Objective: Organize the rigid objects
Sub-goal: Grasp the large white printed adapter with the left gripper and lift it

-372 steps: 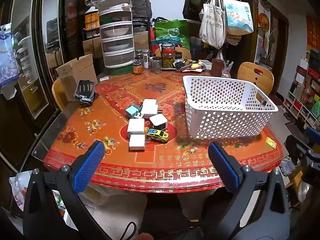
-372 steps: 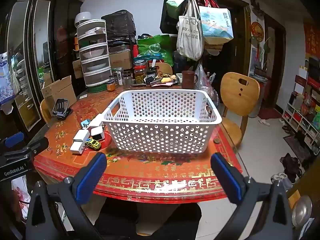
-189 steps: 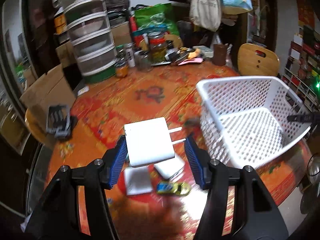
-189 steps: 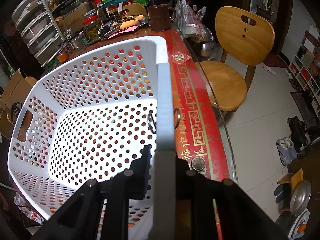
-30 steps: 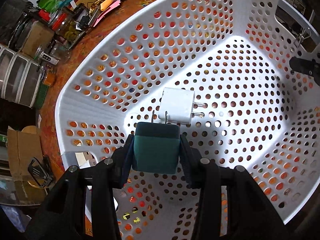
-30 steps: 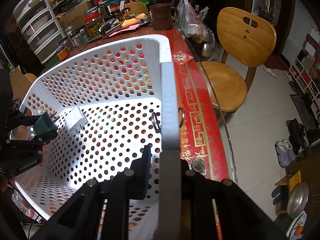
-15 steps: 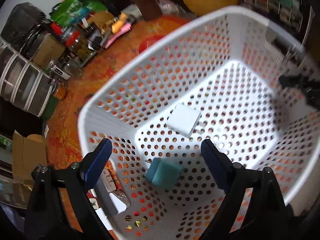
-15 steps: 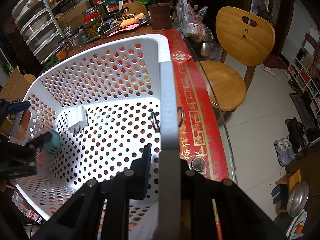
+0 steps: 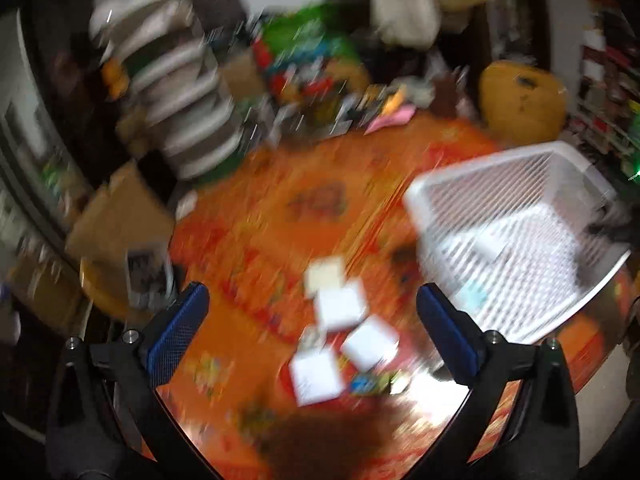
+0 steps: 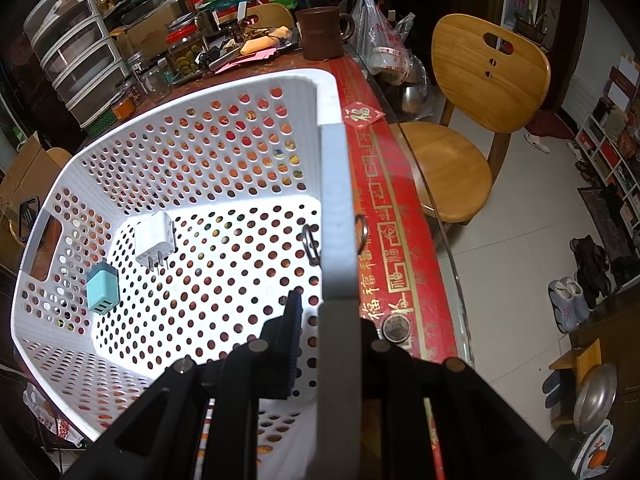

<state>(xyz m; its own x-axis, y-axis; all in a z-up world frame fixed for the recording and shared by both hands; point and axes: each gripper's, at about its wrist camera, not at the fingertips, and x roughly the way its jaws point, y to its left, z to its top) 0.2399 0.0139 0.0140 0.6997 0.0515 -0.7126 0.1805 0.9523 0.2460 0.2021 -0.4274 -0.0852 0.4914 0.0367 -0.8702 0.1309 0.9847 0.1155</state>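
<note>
A lived-in home dining room.

A round table [image 10: 404, 216] with a red patterned cloth stood among wooden chairs [image 10: 476, 120]; jars [image 10: 182, 50], a brown mug [image 10: 322, 32] and stacked drawers [image 10: 76, 52] crowded toward eleven o'clock, shoes [image 10: 576, 288] lay on the tiled floor at four o'clock.

A round table [image 10: 404, 216] in red-and-gold cloth fills the room's middle. A wooden chair [image 10: 476, 92] stands at two o'clock on pale floor tiles [image 10: 516, 280]. Clear stacked drawers [image 10: 76, 52] sit at ten o'clock, shoes [image 10: 576, 280] at three.
</note>
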